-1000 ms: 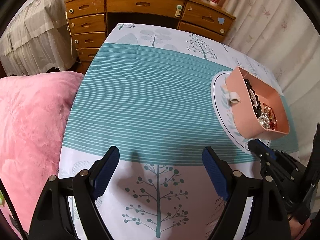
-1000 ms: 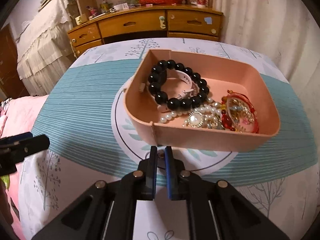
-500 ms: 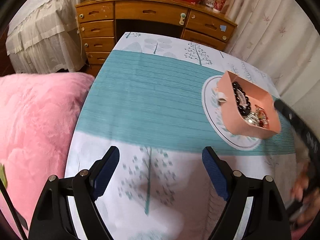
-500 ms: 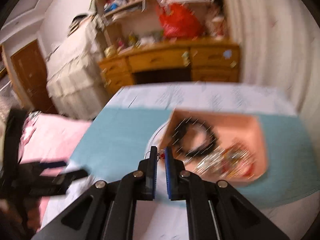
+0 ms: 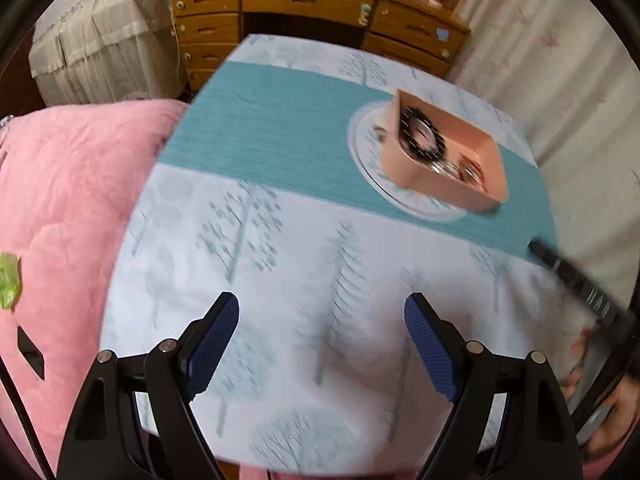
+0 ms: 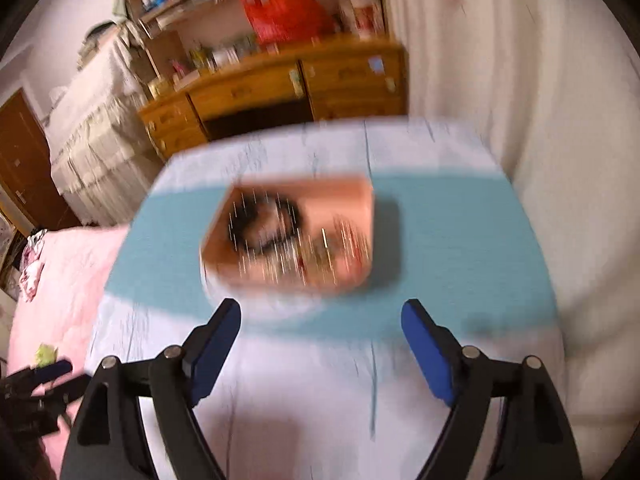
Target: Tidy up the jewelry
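Note:
A pink tray (image 5: 416,170) stands on the tablecloth at the far right in the left wrist view, holding a black bead bracelet (image 5: 420,140) and other jewelry (image 5: 464,170). In the blurred right wrist view the same tray (image 6: 362,216) lies ahead of the fingers, with the black bracelet (image 6: 260,224) inside. My left gripper (image 5: 322,344) is open and empty, high above the near part of the table. My right gripper (image 6: 320,344) is open and empty, raised back from the tray; it also shows at the right edge of the left wrist view (image 5: 576,284).
The table has a white and teal tree-print cloth (image 5: 280,152). A pink quilt (image 5: 68,208) lies to its left. A wooden desk with drawers (image 5: 312,12) stands behind the table. White curtains (image 5: 560,80) hang at the right.
My right gripper has opened from shut and pulled up and back from the tray. My left gripper has also drawn back and up. The tray looks smaller and farther in both views.

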A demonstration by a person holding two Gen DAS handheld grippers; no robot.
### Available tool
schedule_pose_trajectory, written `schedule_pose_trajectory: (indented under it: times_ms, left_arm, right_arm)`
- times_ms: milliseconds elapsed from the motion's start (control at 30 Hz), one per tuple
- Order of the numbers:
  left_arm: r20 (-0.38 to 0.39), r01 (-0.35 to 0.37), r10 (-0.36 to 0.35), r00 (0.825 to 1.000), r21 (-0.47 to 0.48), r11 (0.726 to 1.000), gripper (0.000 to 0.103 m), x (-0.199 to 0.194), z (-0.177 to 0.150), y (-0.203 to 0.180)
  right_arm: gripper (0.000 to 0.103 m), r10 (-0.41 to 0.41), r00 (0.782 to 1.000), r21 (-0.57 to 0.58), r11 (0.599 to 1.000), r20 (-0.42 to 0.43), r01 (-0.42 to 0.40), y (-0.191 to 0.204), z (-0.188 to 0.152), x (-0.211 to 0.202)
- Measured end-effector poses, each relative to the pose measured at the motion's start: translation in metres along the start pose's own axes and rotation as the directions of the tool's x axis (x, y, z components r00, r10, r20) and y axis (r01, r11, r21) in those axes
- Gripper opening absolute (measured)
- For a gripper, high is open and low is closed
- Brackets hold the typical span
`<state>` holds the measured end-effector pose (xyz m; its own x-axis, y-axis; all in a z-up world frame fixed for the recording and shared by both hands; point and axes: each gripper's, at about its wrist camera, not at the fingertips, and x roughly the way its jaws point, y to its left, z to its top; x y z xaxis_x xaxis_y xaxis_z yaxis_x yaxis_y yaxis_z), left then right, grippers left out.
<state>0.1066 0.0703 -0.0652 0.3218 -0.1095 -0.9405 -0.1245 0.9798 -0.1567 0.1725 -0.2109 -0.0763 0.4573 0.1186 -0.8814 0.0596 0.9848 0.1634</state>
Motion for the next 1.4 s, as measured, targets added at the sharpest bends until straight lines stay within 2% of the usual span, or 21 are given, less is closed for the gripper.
schedule_pose_trajectory:
  times_ms: [100, 200, 233, 300, 400, 567, 700, 800, 900, 967, 1100, 1233, 1400]
  left_arm:
    - [-0.032, 0.058, -0.057, 0.998, 0.024, 0.998, 0.084, -0.01, -0.013, -0.014]
    - [-0.068, 0.07, -0.065, 0.996, 0.068, 0.995, 0.099, -0.024, -0.024, -0.033]
    - [-0.075, 0.084, -0.077, 0.994, 0.082, 0.993, 0.099, -0.028, -0.025, -0.038]
    - [-0.092, 0.128, -0.118, 0.989, 0.116, 0.985, 0.099, -0.043, -0.032, -0.051]
    - [-0.084, 0.117, -0.105, 0.991, 0.145, 0.982, 0.099, -0.063, -0.038, -0.066]
    - [0.031, 0.014, -0.021, 0.999, 0.212, 0.977, 0.099, -0.096, -0.042, -0.085]
    - [0.11, -0.077, 0.052, 0.993, 0.233, 0.969, 0.1, -0.109, -0.042, -0.094]
    - [0.14, -0.141, 0.11, 0.984, 0.232, 0.963, 0.101, -0.109, -0.046, -0.094]
    - [0.145, -0.134, 0.103, 0.984, 0.224, 0.965, 0.101, -0.11, -0.049, -0.092]
    - [0.161, -0.135, 0.099, 0.982, 0.23, 0.964, 0.101, -0.112, -0.05, -0.092]
    - [0.186, -0.126, 0.082, 0.979, 0.235, 0.964, 0.101, -0.117, -0.054, -0.094]
    - [0.187, -0.131, 0.088, 0.978, 0.232, 0.964, 0.101, -0.117, -0.055, -0.093]
    - [0.211, -0.142, 0.093, 0.973, 0.226, 0.964, 0.102, -0.121, -0.054, -0.09]
  right_arm:
    - [0.089, -0.041, 0.994, 0.017, 0.999, -0.105, 0.043, -0.009, -0.037, -0.011]
    - [0.09, -0.033, 0.975, 0.044, 0.998, -0.22, 0.043, -0.016, -0.07, -0.025]
    - [0.09, -0.015, 0.968, 0.065, 0.997, -0.25, 0.032, -0.019, -0.08, -0.032]
    - [0.09, 0.011, 0.957, 0.11, 0.994, -0.291, 0.022, -0.025, -0.095, -0.048]
    - [0.09, 0.037, 0.948, 0.15, 0.989, -0.316, 0.011, -0.031, -0.105, -0.072]
    - [0.09, 0.077, 0.969, 0.148, 0.988, -0.235, -0.043, -0.027, -0.098, -0.119]
    - [0.091, 0.155, 0.974, 0.151, 0.98, -0.166, -0.13, -0.015, -0.089, -0.147]
    - [0.091, 0.131, 0.985, 0.12, 0.986, -0.114, -0.117, -0.001, -0.091, -0.16]
    - [0.092, 0.092, 0.991, 0.066, 0.994, -0.094, -0.086, 0.01, -0.087, -0.164]
    - [0.098, 0.075, 0.994, 0.042, 0.997, -0.075, -0.072, 0.015, -0.086, -0.168]
    - [0.098, 0.1, 0.995, 0.037, 0.994, -0.016, -0.099, 0.014, -0.083, -0.177]
    - [0.103, 0.085, 0.996, 0.013, 0.996, 0.006, -0.085, 0.02, -0.081, -0.179]
    - [0.103, 0.069, 0.996, -0.036, 0.997, 0.064, -0.066, 0.03, -0.078, -0.189]
